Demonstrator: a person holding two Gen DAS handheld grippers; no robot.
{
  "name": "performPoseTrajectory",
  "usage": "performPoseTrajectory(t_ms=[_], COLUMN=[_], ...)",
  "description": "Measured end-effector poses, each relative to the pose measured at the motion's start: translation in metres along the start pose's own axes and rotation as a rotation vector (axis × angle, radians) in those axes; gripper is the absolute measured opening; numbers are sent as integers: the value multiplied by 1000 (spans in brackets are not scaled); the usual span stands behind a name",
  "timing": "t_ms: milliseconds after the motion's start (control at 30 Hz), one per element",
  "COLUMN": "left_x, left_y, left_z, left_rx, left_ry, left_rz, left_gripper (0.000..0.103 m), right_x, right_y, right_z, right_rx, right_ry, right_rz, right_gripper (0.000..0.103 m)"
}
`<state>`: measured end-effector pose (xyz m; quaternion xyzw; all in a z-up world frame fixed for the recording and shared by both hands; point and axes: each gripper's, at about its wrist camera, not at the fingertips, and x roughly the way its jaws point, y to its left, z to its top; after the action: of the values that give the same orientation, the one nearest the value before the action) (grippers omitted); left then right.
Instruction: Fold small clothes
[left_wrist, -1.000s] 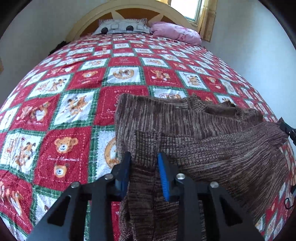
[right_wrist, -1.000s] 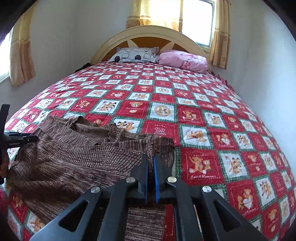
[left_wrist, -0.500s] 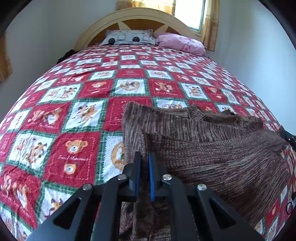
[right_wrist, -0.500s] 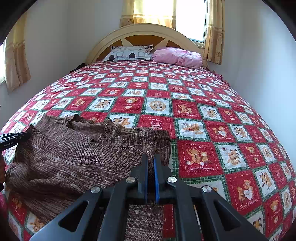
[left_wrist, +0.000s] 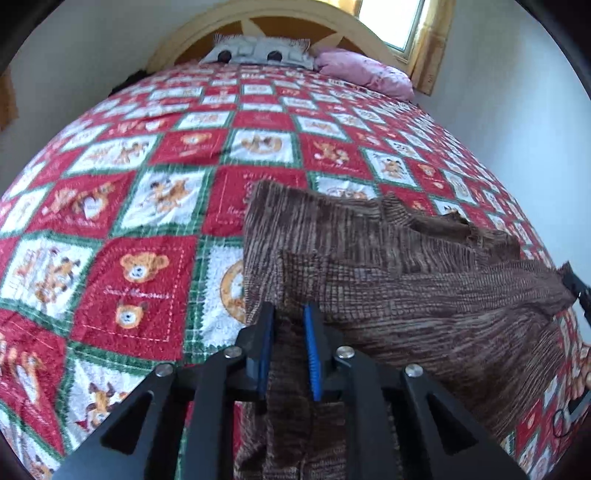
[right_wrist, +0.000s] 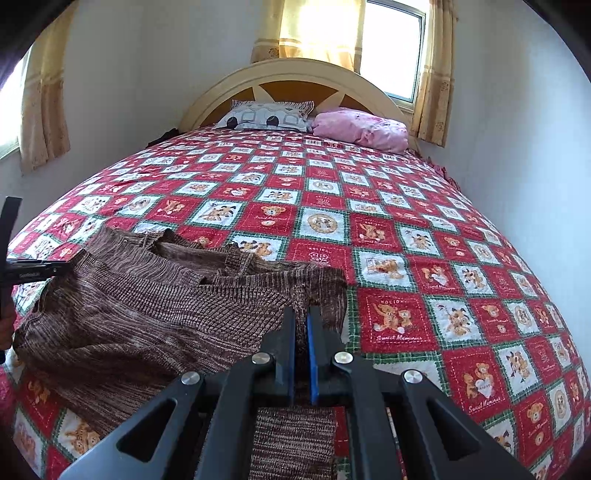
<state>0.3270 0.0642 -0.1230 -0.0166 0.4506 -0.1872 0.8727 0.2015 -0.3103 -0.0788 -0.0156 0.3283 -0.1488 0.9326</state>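
Note:
A brown knit sweater (left_wrist: 424, 295) lies partly folded on the red teddy-bear quilt (left_wrist: 140, 273), its lower part doubled over its upper part. My left gripper (left_wrist: 289, 314) sits at the sweater's left edge with its jaws a little apart and a bunched strip of sweater fabric between the blue pads. My right gripper (right_wrist: 301, 317) is shut on the sweater's right edge (right_wrist: 325, 291). The sweater also shows in the right wrist view (right_wrist: 140, 325), and the other gripper's tip (right_wrist: 29, 269) pokes in at its far left.
The quilt (right_wrist: 406, 229) covers the whole bed. A patterned pillow (right_wrist: 266, 116) and a pink pillow (right_wrist: 362, 129) lie at the headboard (right_wrist: 295, 81). White walls stand close on both sides. Curtained windows sit behind.
My left gripper closed on the sweater edge half a second ago, and its jaws now stand a little wider with fabric between them. My right gripper stays shut and has tilted upward.

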Motion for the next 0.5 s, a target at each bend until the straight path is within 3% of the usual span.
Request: performPoseTrajectory(t_ms=[433, 467, 500], left_x=[7, 8, 8], left_y=[-3, -3, -4], left_z=[3, 2, 1], left_rx=[23, 25, 30], left_ry=[-4, -6, -11], left_rz=[-1, -1, 2], left_gripper=[23, 23, 16], right_x=[6, 6, 7], right_y=[-6, -6, -6], right_z=[-6, -6, -6], right_rx=[25, 25, 25], right_ry=[27, 27, 28], right_rz=[9, 8, 8], right_gripper=[5, 5, 5])
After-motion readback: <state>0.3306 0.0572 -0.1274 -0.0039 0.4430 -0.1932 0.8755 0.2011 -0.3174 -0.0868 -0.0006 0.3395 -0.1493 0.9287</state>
